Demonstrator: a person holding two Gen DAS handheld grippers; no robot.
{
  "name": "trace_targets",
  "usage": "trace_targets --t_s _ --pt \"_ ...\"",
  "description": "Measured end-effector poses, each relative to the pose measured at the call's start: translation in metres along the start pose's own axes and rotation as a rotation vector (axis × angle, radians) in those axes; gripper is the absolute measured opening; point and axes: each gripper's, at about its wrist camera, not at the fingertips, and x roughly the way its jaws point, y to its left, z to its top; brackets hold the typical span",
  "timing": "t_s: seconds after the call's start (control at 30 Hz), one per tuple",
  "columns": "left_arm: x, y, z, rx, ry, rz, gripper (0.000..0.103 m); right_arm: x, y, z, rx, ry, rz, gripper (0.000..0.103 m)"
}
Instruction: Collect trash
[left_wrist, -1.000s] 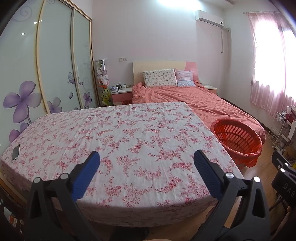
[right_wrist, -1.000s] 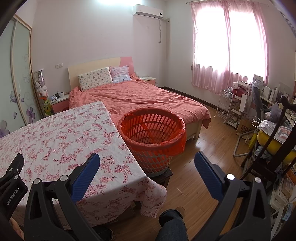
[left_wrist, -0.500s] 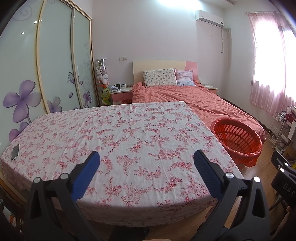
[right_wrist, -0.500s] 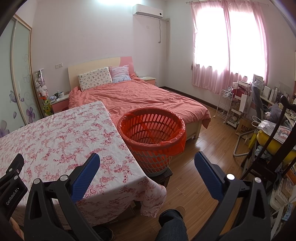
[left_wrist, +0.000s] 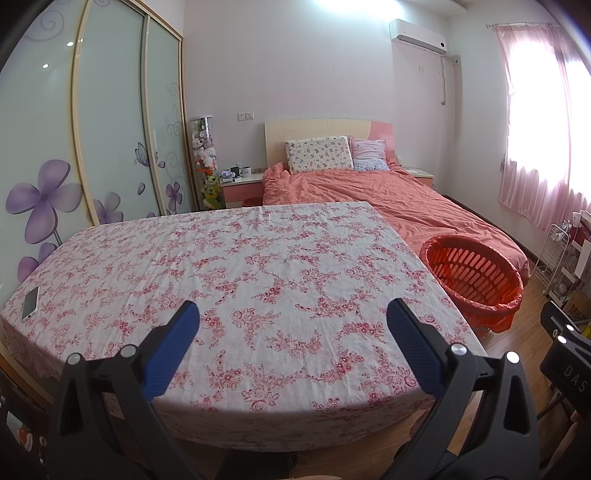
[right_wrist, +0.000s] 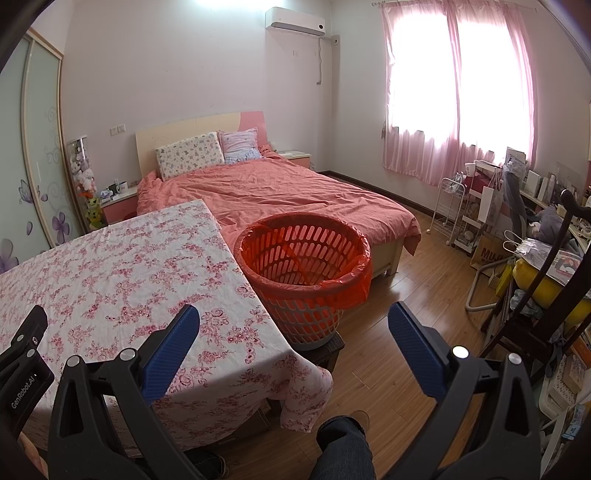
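My left gripper (left_wrist: 291, 317) and right gripper (right_wrist: 293, 317) have jaws spread, empty; I see no trash on the surface (left_wrist: 258, 258), so collecting into the basket (right_wrist: 303, 258) looks done.

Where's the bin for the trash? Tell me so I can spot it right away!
Find the big table with the pink flowery cloth. Just off its right edge, between the table and the salmon-pink bed, stands the round basket, raised on a small dark stand. It is the only bright orange thing there, with slotted sides and an orange bag folded over its rim.
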Motion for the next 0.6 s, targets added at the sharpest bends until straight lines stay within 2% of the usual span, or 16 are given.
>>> trace_targets --t_s 0.6 --pt "0.0001 0.0012 0.0005 0.0 0.0 0.0 0.099 0.0 0.0 0.0006 0.001 0.001 0.0 0.101"
